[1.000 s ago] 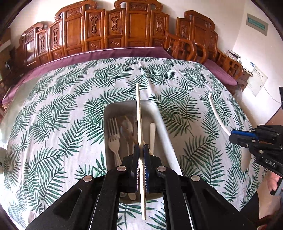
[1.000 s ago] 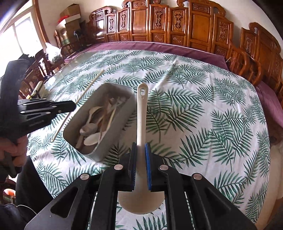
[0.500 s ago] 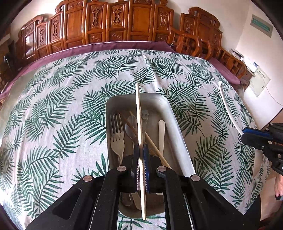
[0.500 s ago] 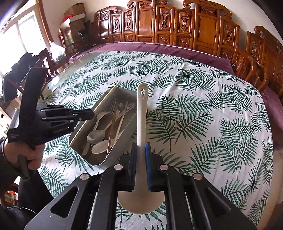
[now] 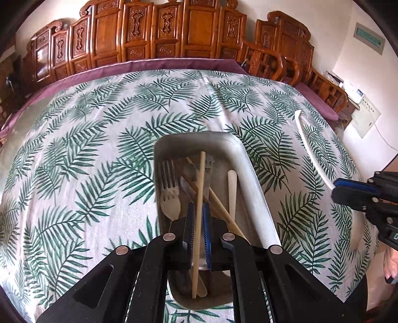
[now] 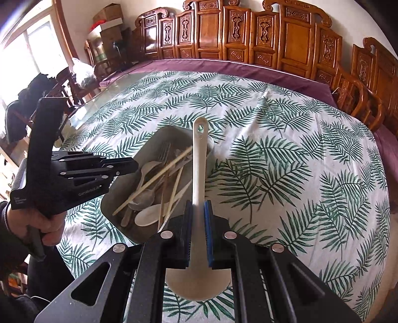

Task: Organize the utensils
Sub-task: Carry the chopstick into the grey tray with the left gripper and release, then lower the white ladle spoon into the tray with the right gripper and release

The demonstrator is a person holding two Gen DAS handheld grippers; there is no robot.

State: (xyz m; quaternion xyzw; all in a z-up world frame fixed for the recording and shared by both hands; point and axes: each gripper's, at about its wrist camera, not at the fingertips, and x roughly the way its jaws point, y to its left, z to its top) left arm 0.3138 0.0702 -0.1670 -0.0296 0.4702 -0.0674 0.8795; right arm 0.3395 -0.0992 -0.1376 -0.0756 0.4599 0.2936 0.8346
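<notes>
A grey metal tray [image 5: 246, 171] on the palm-leaf tablecloth holds a fork [image 5: 169, 193], spoons and chopsticks. My left gripper [image 5: 197, 223] is over the tray's near end, its jaws slightly apart around a wooden chopstick [image 5: 200, 198] that slants down into the tray. In the right wrist view the chopstick [image 6: 154, 181] lies across the utensils in the tray [image 6: 117, 196], free of the left gripper [image 6: 134, 164]. My right gripper [image 6: 197, 223] is shut on a white ladle [image 6: 200, 161], handle forward, beside the tray; it also shows in the left wrist view [image 5: 311, 151].
Carved wooden chairs [image 6: 248, 37] line the far side of the round table. A purple undercloth [image 5: 149, 65] shows at the table's far edge. Chairs and boxes [image 6: 107, 22] stand by the window at the left.
My left gripper moved forward over the tray and loosened; the chopstick tipped down into the tray. My right gripper with the ladle came closer to the tray.
</notes>
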